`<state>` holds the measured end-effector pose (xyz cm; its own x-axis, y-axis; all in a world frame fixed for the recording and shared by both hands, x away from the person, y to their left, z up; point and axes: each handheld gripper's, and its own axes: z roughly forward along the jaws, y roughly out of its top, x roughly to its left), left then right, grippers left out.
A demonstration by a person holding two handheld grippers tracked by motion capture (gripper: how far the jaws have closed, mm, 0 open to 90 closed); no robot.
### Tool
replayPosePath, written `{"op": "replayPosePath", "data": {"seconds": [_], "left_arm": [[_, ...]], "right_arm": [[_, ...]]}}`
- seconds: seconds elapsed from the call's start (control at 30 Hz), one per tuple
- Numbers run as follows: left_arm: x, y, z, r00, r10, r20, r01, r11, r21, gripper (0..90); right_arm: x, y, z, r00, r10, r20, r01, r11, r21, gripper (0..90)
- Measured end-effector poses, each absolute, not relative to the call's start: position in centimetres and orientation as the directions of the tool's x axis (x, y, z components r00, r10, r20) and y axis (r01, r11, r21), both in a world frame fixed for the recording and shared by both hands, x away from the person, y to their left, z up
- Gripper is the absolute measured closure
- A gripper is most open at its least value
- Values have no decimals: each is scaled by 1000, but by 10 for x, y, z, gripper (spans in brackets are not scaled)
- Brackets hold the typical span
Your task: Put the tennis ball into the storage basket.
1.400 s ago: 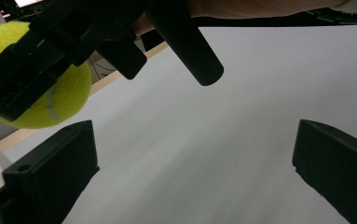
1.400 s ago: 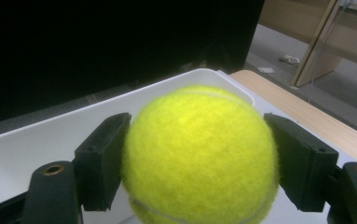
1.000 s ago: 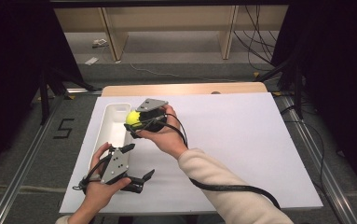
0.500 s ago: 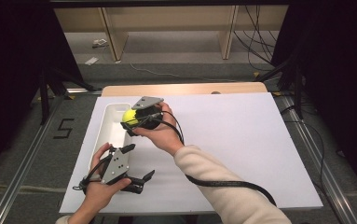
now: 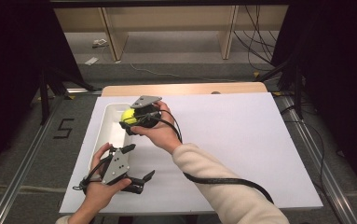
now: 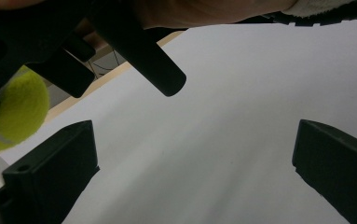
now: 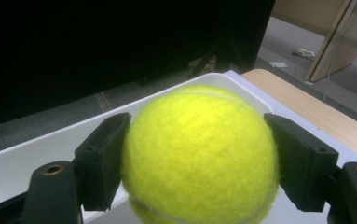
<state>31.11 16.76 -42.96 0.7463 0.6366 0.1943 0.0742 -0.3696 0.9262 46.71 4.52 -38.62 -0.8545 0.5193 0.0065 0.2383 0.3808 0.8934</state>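
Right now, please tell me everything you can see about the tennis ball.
The tennis ball is bright yellow-green, with a fuzzy felt surface and a pale curved seam low on its front. It looks whole and round. The right gripper clamps it, one black jaw pressing on each side. It is held in the air over the white tray, above the tray's far part, not resting on it.

A white sheet covers most of the table in front of me, leaving a wooden strip bare at the far edge. On the grey floor to my left is a black "5" beside a metal rail. Beyond stand wooden legs, with paper scraps near them and cables to the right.
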Motion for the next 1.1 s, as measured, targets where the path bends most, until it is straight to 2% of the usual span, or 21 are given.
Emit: {"op": "replayPosePath", "data": {"seconds": [1.1], "left_arm": [[309, 167, -429, 748, 630, 209, 64, -382, 922, 0]], "right_arm": [[476, 69, -389, -880, 475, 19, 242, 414, 877, 266]]}}
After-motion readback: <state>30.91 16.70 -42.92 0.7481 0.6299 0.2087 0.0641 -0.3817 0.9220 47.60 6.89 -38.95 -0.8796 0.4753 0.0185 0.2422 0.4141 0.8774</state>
